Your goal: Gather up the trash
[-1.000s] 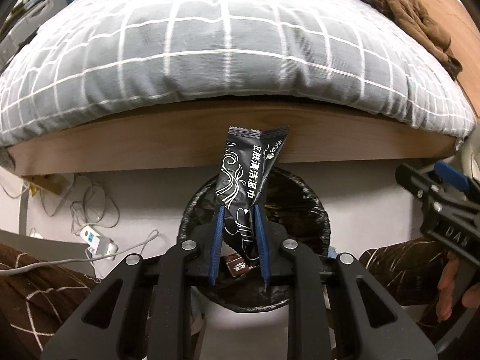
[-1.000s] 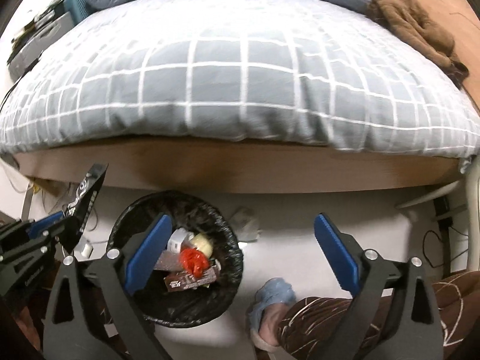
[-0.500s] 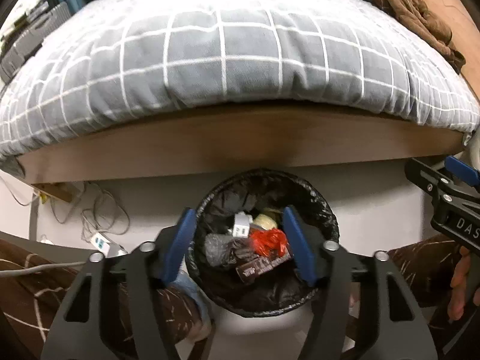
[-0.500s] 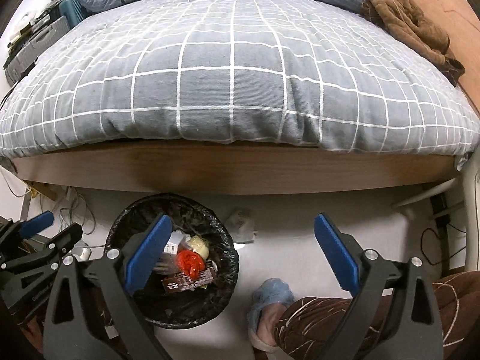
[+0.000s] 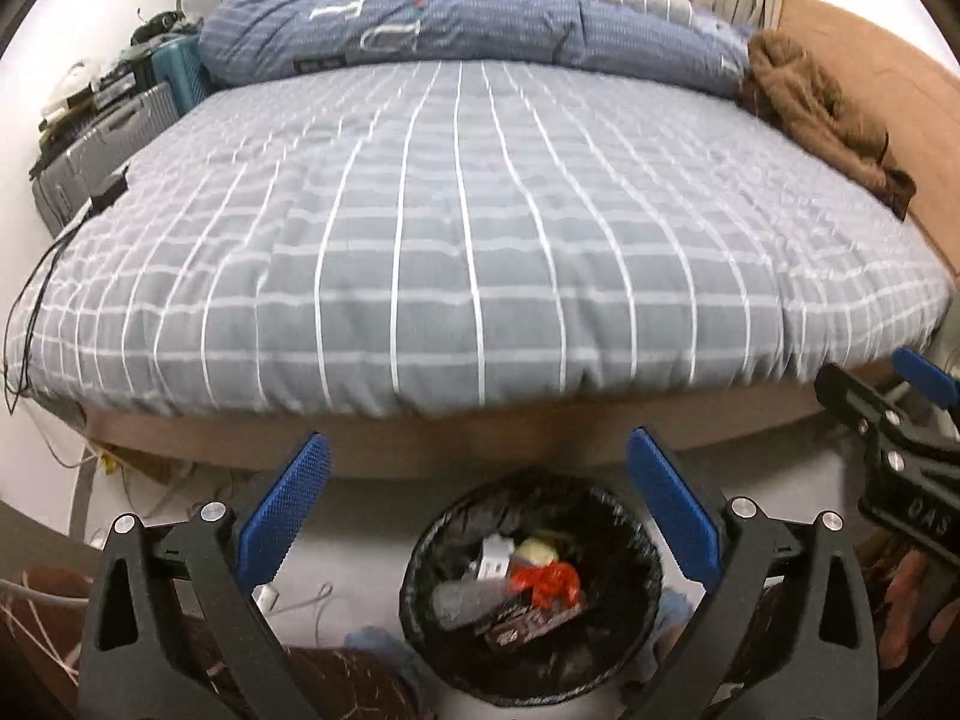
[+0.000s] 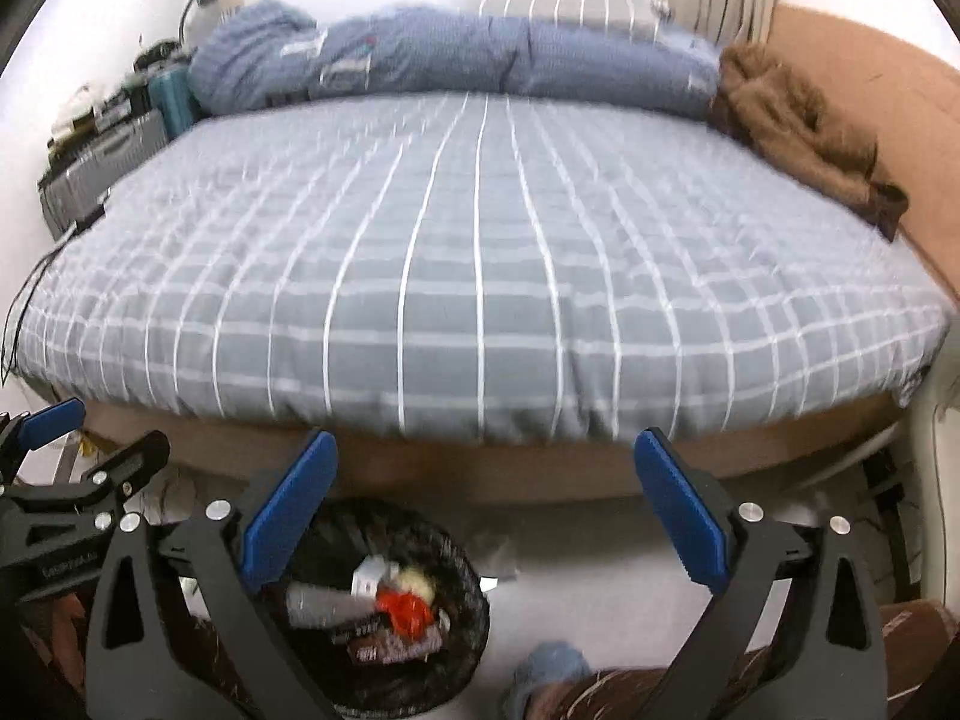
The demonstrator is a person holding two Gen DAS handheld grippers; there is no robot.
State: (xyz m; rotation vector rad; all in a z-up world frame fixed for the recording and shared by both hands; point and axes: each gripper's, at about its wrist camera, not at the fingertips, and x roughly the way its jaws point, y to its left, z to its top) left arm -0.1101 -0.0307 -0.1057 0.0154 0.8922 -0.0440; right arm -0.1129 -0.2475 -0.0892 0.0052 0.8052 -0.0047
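Observation:
A round bin with a black liner [image 5: 630, 540] stands on the floor at the foot of the bed and holds several pieces of trash, among them a red wrapper [image 5: 549, 579] and a dark packet [image 5: 528, 618]. My left gripper [image 5: 477, 507] is open and empty above the bin's far rim. My right gripper [image 6: 485, 498] is open and empty to the right of the bin [image 6: 462, 564]. The right gripper shows at the right edge of the left wrist view [image 5: 888, 414]. The left gripper shows at the left edge of the right wrist view [image 6: 90, 480].
A bed with a grey checked cover [image 5: 480, 228] fills the view ahead, with a blue duvet [image 5: 456, 24] and a brown garment [image 5: 816, 114] at its far end. Cables and a power strip [image 5: 270, 591] lie on the floor at left. My slippered foot [image 6: 549, 669] is beside the bin.
My left gripper opened and dropped the black wet-wipe packet into the bin. Both grippers have since tilted up, so more of the bed shows.

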